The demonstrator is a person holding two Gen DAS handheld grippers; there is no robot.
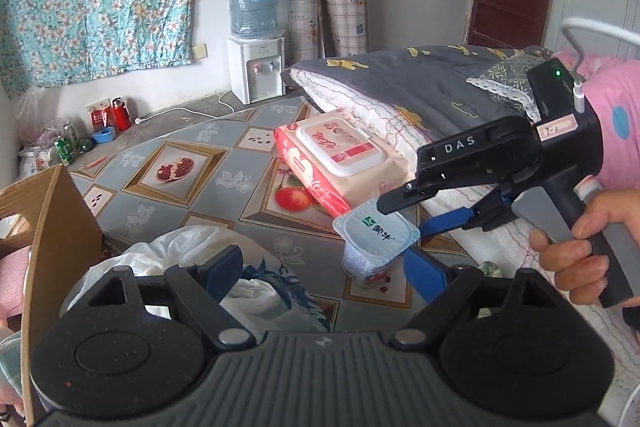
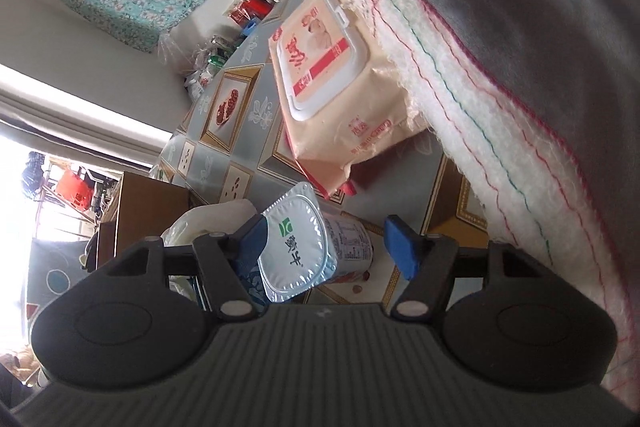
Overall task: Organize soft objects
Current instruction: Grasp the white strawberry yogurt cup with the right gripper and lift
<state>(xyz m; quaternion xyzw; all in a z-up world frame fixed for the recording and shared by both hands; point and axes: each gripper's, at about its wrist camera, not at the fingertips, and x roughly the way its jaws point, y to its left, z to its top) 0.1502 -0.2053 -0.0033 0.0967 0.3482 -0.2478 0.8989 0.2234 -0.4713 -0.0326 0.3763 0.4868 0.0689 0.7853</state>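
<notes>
while the right gripper (image 2: pixel 326 247) straddles the yogurt cup (image 1: pixel 370 239), nothing is clamped yet.
right fingers: apart, one pad beside the foil lid, the other clear of the cup wall (rolled sideways, likely to take the cup across its body).
left gripper (image 1: pixel 324 273): fingers wide apart, empty, above the white bag (image 1: pixel 176 259).
cup: upright on the patterned mat (image 1: pixel 200 163), near the wipes pack (image 1: pixel 340 159).
wipes: leaning on the folded quilt (image 1: pixel 400 91).
box (image 1: pixel 52 227): open at left, probably the drop spot.
</notes>
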